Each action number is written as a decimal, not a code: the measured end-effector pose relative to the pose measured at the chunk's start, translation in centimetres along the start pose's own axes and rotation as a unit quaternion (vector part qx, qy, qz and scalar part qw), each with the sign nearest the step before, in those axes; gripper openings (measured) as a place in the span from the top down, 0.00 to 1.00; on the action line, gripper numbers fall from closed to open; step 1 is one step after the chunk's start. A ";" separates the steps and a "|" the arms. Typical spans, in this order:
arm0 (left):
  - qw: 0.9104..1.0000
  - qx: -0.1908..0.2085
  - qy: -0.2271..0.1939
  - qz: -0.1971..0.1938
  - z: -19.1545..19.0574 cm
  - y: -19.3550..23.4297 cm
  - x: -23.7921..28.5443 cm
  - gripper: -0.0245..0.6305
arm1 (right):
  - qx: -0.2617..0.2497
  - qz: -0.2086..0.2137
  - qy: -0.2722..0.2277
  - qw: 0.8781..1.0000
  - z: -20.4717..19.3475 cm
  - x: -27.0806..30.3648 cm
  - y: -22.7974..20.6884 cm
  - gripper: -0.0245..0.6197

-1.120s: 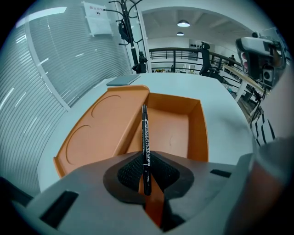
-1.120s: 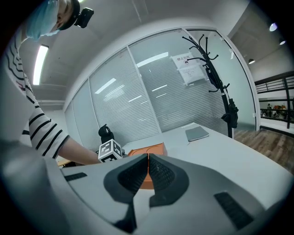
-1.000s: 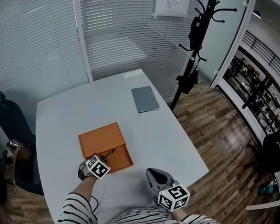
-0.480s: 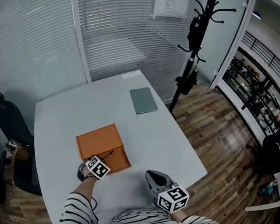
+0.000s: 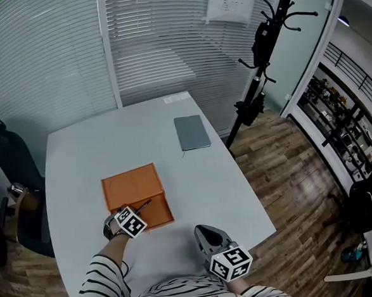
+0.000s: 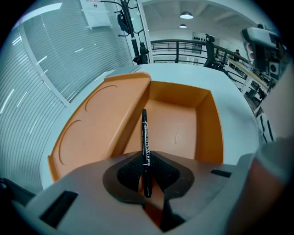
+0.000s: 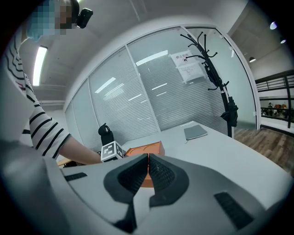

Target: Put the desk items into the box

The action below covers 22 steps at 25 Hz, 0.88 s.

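Note:
An orange box (image 5: 137,196) lies open on the white desk (image 5: 194,176), its lid folded back toward the window. My left gripper (image 5: 135,217) is shut on a black pen (image 6: 144,142), which points forward over the box's open compartment (image 6: 177,131). The pen (image 5: 144,205) shows as a thin dark stick at the box's near edge. My right gripper (image 5: 204,233) hangs near the desk's front edge, jaws closed together with nothing between them (image 7: 148,172). In the right gripper view the box (image 7: 146,149) sits behind the left gripper's marker cube (image 7: 112,150).
A grey notebook (image 5: 192,132) lies at the desk's far right, also visible as the notebook (image 7: 195,132). A black coat stand (image 5: 256,63) rises beyond the desk's right edge. A dark office chair (image 5: 9,163) stands at the left. Blinds cover the window behind.
The view has shifted slightly. My left gripper still holds the pen at the box's near edge and the right gripper has barely moved.

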<state>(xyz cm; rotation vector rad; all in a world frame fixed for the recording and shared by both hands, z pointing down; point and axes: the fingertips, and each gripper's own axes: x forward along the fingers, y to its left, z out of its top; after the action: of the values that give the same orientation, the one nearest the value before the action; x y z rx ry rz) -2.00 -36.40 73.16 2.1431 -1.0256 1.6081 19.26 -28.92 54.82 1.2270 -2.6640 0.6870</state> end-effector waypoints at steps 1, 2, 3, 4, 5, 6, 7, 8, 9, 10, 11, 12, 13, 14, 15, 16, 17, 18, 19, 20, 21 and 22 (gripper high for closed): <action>1.000 0.000 0.000 0.000 0.0 0.0 0.0 0.88 | 0.000 0.001 0.000 1.000 0.0 0.0 0.0 0.92; 1.000 0.000 0.000 0.000 0.0 -0.1 0.1 0.88 | 0.000 0.001 0.000 1.000 0.0 0.0 0.0 0.92; 1.000 0.000 0.000 -0.001 -0.1 -0.1 0.1 0.88 | -0.001 0.002 -0.001 1.000 0.0 0.1 0.0 0.92; 1.000 -0.001 0.000 -0.001 -0.1 -0.1 0.0 0.88 | -0.001 0.002 -0.001 1.000 0.0 0.1 0.0 0.92; 1.000 -0.001 0.000 -0.001 -0.1 -0.1 0.0 0.88 | -0.001 0.002 -0.001 1.000 0.1 0.2 0.0 0.92; 1.000 -0.001 0.000 -0.001 -0.1 -0.1 0.0 0.88 | -0.001 0.002 -0.001 1.000 0.1 0.2 0.0 0.92; 1.000 -0.001 -0.001 0.000 -0.1 -0.1 0.0 0.88 | -0.002 0.002 -0.001 1.000 0.1 0.3 0.0 0.92; 1.000 0.000 0.000 0.000 -0.1 0.0 0.1 0.88 | -0.002 0.002 -0.001 1.000 0.1 0.3 0.0 0.92; 1.000 0.000 0.000 0.000 -0.1 -0.1 0.1 0.88 | -0.002 0.002 -0.001 1.000 0.1 0.3 0.0 0.92; 1.000 0.000 0.000 0.000 -0.2 -0.1 0.1 0.88 | -0.002 0.002 -0.001 1.000 0.1 0.3 0.0 0.92; 1.000 0.001 -0.001 0.001 -0.1 0.0 0.0 0.88 | -0.002 0.001 -0.001 1.000 0.1 0.3 0.0 0.92; 1.000 0.001 -0.002 0.001 -0.1 0.0 0.0 0.88 | -0.002 0.001 -0.002 1.000 0.1 0.3 0.0 0.92; 1.000 0.002 -0.002 0.002 -0.1 0.0 0.0 0.88 | -0.002 0.000 -0.002 1.000 0.2 0.2 0.0 0.92; 1.000 0.002 -0.002 0.003 -0.1 0.0 0.0 0.88 | -0.002 0.000 -0.002 1.000 0.2 0.2 -0.1 0.92; 1.000 0.002 -0.002 0.004 -0.1 0.0 0.0 0.88 | -0.002 0.000 -0.002 1.000 0.2 0.2 -0.1 0.92; 1.000 0.002 -0.003 0.005 -0.1 0.0 0.1 0.88 | -0.002 0.000 -0.003 1.000 0.1 0.2 -0.1 0.92; 1.000 0.002 -0.003 0.005 -0.1 0.0 0.1 0.88 | -0.002 -0.001 -0.003 1.000 0.1 0.2 -0.1 0.92; 1.000 0.002 -0.003 0.006 -0.1 0.0 0.1 0.88 | -0.002 -0.001 -0.003 1.000 0.1 0.1 -0.1 0.92; 1.000 0.002 -0.003 0.006 -0.2 -0.1 0.1 0.88 | -0.002 -0.001 -0.003 1.000 0.1 0.0 -0.1 0.92; 1.000 0.003 -0.003 0.007 -0.2 -0.1 0.0 0.88 | -0.002 -0.002 -0.004 1.000 0.1 0.0 -0.1 0.92; 1.000 0.003 -0.004 0.008 -0.1 0.0 0.0 0.88 | -0.002 -0.002 -0.004 1.000 0.1 -0.1 -0.1 0.92; 1.000 0.002 -0.005 0.009 0.0 0.0 0.0 0.88 | -0.002 -0.002 -0.005 1.000 0.2 -0.1 -0.1 0.92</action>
<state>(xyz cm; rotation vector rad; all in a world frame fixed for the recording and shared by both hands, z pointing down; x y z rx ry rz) -2.04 -36.36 73.16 2.1529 -1.0492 1.6104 19.44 -28.96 54.68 1.2383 -2.6677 0.6759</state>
